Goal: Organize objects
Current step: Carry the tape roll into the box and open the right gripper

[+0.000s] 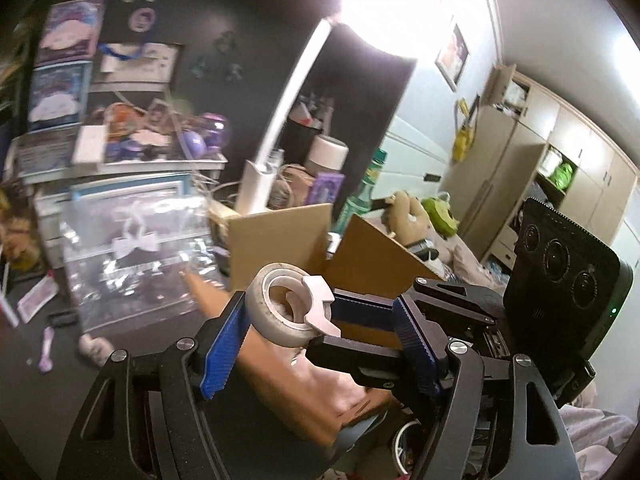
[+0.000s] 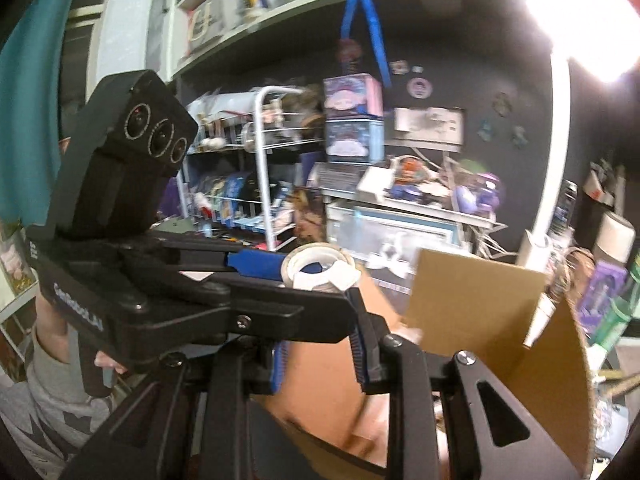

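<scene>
The left gripper [image 1: 322, 314] stands about half open. Its nine-o'clock pad touches or sits just beside the tape roll [image 1: 276, 320], and its three-o'clock pad is apart from it. The roll, fitted with a white cutter, sits toward nine o'clock in that gap. The right gripper [image 2: 320, 316] reaches in from three o'clock, jaws nearly closed, pinching the roll's rim. An open cardboard box [image 1: 280, 240] lies beyond at twelve o'clock.

Glossy plastic tape roll [image 1: 286, 310] — matt brown cardboard box [image 1: 280, 240]
</scene>
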{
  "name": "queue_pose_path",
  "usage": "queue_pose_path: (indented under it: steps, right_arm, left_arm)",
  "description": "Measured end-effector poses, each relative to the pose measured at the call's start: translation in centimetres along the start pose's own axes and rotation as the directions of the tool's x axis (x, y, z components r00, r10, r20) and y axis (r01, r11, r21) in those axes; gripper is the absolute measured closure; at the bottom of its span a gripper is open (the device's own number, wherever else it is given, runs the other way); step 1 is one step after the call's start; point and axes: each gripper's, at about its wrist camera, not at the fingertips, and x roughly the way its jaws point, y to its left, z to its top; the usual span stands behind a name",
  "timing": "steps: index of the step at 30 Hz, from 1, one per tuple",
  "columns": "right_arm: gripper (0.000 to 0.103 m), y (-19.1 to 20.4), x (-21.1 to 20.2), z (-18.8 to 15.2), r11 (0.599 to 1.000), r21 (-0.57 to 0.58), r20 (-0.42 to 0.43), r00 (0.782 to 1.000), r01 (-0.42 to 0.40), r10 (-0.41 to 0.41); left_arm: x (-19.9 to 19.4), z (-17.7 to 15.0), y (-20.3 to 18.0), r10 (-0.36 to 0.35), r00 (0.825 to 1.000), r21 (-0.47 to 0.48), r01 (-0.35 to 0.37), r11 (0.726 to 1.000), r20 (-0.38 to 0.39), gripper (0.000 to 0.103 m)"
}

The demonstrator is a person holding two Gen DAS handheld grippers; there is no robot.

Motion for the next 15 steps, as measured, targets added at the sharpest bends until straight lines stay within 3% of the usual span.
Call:
queue_pose_path:
  steps: [10, 15]
  right_arm:
    - [0.08, -5.0, -1.8, -1.3, 0.995, 0.067, -0.01, 0.998, 0.068, -0.067]
    - [0.079, -5.6, -1.8, -1.5, 0.993, 0.059, -0.02, 0.995, 0.1, -0.099]
  left_arm:
    - [4.8, 1.6, -2.2, -0.031, 0.997, 0.044, 0.034, 0.998, -0.071, 0.034]
    - [5.7, 1.9, -2.2, -0.044, 0.995, 0.044, 0.048, 0.998, -0.086, 0.034]
